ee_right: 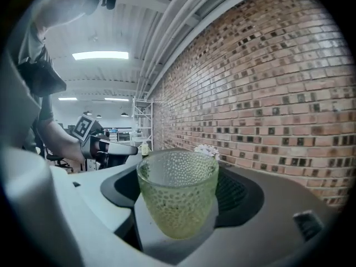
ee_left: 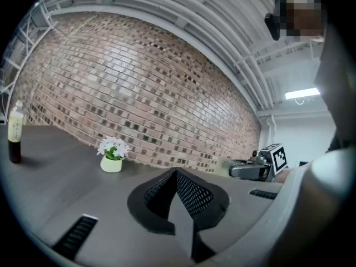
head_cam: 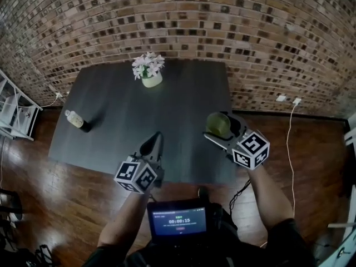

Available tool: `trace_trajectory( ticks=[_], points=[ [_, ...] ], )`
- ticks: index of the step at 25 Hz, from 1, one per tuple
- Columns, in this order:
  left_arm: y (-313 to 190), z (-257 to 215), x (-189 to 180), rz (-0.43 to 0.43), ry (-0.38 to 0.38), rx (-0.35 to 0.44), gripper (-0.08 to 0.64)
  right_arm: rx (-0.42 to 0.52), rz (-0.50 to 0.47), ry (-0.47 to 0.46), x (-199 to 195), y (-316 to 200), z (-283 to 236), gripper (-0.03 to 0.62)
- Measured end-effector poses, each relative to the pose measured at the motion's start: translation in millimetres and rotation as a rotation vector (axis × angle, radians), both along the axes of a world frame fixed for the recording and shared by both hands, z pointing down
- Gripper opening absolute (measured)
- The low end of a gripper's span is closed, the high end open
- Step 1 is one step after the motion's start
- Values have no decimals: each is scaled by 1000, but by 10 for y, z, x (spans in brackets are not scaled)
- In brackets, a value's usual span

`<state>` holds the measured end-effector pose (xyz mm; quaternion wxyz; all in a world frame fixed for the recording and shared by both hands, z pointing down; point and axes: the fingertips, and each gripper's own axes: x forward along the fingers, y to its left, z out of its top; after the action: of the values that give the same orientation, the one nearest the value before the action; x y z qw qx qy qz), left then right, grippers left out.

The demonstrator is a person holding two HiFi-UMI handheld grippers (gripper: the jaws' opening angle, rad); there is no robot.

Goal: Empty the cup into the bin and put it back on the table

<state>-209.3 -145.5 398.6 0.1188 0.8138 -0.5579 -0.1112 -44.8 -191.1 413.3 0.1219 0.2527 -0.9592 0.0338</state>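
A green dimpled glass cup [ee_right: 178,196] stands upright between the jaws of my right gripper [ee_right: 179,204], which is shut on it. In the head view the cup [head_cam: 218,124] hangs over the right front part of the dark table [head_cam: 111,127], held by the right gripper [head_cam: 222,131]. Nothing shows inside the cup. My left gripper [head_cam: 153,144] is shut and empty over the table's front edge; in its own view the left gripper [ee_left: 179,196] has its jaws pressed together and points level along the table. No bin is in view.
A white flower pot [head_cam: 149,71] stands at the table's back edge, and a small bottle [head_cam: 77,119] with dark liquid near its left edge. A brick wall [head_cam: 222,32] runs behind the table. A white shelf [head_cam: 14,111] stands at the left, cables at the right.
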Motion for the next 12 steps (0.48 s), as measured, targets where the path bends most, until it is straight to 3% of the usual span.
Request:
trace_trajectory(
  ticks=[12],
  points=[
    [-294,-221,757,107,-40,31,0,15,218,-14,1264,-279,-154,391]
  ],
)
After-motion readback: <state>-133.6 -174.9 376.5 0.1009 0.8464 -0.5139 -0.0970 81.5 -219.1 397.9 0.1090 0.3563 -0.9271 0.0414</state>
